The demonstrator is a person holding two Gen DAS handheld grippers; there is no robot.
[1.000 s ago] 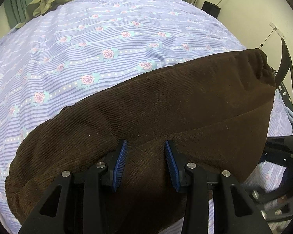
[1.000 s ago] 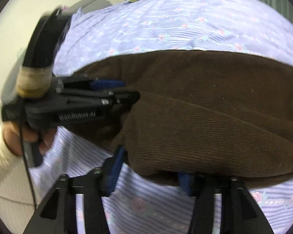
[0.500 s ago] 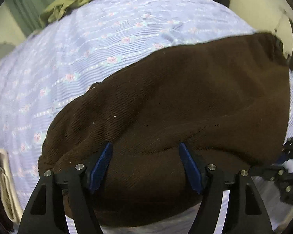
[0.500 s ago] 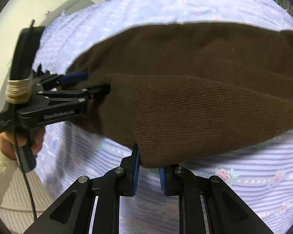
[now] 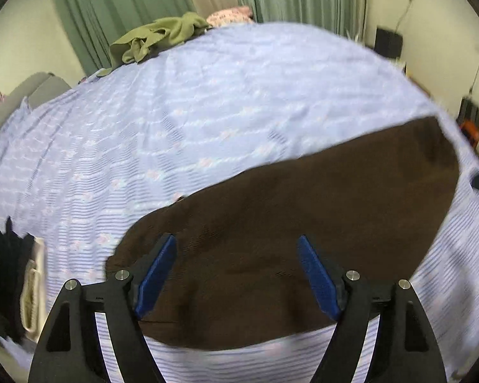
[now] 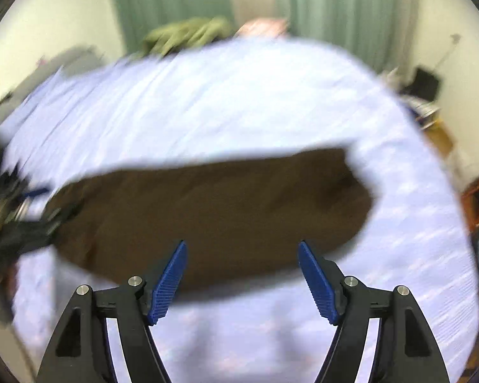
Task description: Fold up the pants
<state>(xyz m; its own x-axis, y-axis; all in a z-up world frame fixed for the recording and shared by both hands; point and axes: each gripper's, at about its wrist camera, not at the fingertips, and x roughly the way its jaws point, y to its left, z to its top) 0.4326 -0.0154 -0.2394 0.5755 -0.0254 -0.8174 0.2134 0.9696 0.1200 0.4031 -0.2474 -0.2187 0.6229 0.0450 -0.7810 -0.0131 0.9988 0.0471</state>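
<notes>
A bed covered by a pale lilac striped sheet (image 5: 207,102) with small rose prints is seen from two hand-held claws, both angled downward. Dark brown pants (image 5: 287,223), folded into a broad flat slab, are laid on the sheet directly ahead of and beneath both claws.

In the left wrist view, the left claw (image 5: 236,274) is seen with its blue ribbed pads (image 5: 156,274) spread wide apart; its jaws have just been opening. The pants are seen under and beyond the gap, but nothing is pinched between the pads.

In the right wrist view, which is heavily blurred, the right claw (image 6: 241,274) is likewise seen with its pads well apart, its jaws having just been opening. The near edge of the pants is seen through the gap, with bare sheet closer in; no cloth is gripped. To the left of the right claw, at the pants' left end, the black frame of the left claw is made out as a smear.

Far beyond both claws, at the bed's far edge, a crumpled olive-green garment (image 5: 156,41) is seen with a pink item (image 5: 230,16) just beside it, in front of green curtains (image 5: 127,6).
</notes>
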